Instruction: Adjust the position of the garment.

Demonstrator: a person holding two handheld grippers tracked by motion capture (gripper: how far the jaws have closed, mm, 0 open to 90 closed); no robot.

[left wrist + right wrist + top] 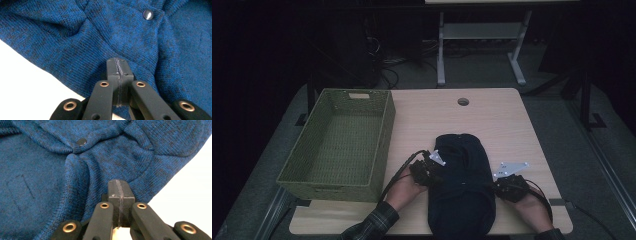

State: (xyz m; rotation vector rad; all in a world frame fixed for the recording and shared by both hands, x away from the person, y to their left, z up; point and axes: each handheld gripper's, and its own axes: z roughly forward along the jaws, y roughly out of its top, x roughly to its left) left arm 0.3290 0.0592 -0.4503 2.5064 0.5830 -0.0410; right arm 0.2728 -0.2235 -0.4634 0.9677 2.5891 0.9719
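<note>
A dark blue knitted sweater (462,190) lies folded on the wooden table (502,120), near its front edge. My left gripper (436,174) rests against the sweater's left side, and its jaws are shut. The left gripper view has the closed tips (117,62) lying on the knit (75,37), below a dark button (148,14). My right gripper (496,186) sits at the sweater's right side, also shut. Its tips (119,183) lie pressed together over the fabric's edge (120,157), with a button (81,141) farther up. No fabric shows between either pair of pads.
A green woven basket (384,135) stands empty on the table's left side, close to the left hand. A round cable hole (463,101) sits near the far edge. Behind the table are a white desk frame (441,50) and cables on the floor.
</note>
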